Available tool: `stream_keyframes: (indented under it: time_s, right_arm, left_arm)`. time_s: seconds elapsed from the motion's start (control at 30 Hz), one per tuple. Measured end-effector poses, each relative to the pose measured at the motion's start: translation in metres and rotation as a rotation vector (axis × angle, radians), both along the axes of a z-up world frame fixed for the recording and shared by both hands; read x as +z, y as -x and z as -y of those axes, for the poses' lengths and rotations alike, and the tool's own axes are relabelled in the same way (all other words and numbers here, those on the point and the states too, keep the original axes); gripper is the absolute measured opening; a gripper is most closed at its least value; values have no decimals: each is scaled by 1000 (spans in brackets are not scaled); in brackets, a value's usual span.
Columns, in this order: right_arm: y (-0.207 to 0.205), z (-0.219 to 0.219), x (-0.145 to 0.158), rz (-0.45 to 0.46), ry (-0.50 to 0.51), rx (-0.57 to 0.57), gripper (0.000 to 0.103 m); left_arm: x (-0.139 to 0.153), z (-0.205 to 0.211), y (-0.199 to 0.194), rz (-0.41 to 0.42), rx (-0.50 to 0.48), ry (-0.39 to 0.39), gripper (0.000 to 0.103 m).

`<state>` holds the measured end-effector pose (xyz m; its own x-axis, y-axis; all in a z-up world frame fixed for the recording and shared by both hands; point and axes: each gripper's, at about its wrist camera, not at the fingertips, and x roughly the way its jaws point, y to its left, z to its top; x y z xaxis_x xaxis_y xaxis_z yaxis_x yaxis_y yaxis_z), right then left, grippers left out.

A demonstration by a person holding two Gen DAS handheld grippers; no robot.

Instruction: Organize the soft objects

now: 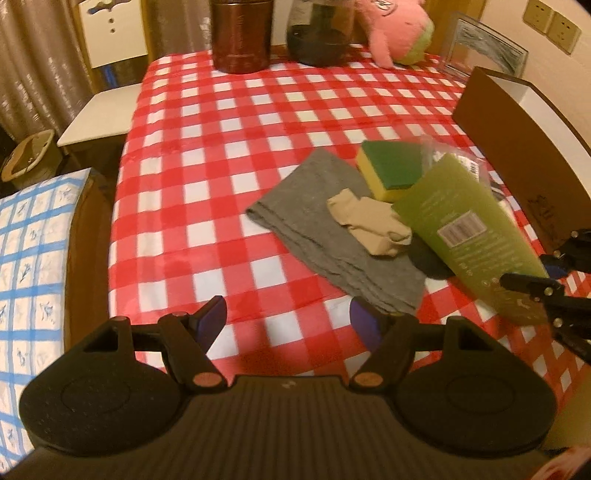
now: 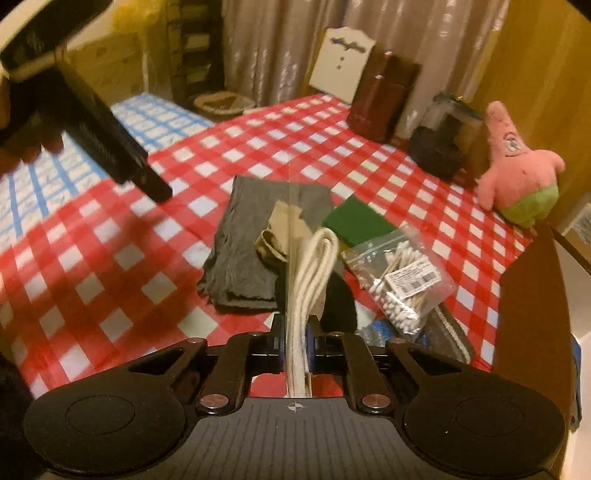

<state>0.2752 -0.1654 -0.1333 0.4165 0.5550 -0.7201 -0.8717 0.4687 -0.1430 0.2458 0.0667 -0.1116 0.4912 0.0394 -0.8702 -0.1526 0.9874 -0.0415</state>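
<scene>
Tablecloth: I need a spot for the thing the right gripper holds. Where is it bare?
Bare checks lie left of the grey cloth and between it and the brown canister. Crowded by the box: sponge, beige sock, swab bag.

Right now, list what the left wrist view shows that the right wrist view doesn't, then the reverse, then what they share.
Only the left wrist view: the open left gripper and the flat face of the green tube with its barcode.

Only the right wrist view: the bag of cotton swabs and the right gripper shut on the tube's edge.

Both: the grey cloth, beige sock, sponge, pink plush, brown box and checkered tablecloth.
</scene>
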Motion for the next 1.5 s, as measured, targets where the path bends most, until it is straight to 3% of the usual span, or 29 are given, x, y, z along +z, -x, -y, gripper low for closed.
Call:
stream_keyframes:
  time_s: [0.43, 0.67, 0.8, 1.03, 1.5]
  right_arm:
    - [-2, 44, 36, -95, -127, -291, 11]
    - [-2, 62, 42, -114, -150, -386, 11]
    - [-4, 72, 43, -128, -157, -428, 11]
    - [-5, 82, 40, -148, -158, -478, 11]
    - [-12, 86, 52, -149, -196, -497, 11]
  left_arm:
    - [-15, 56, -52, 50, -251, 0, 57]
    - [-39, 72, -73, 53, -356, -65, 49]
    - [-49, 73, -79, 41, -377, -79, 42]
    - [-54, 73, -84, 33, -412, -67, 8]
    - [4, 58, -65, 140, -351, -39, 3]
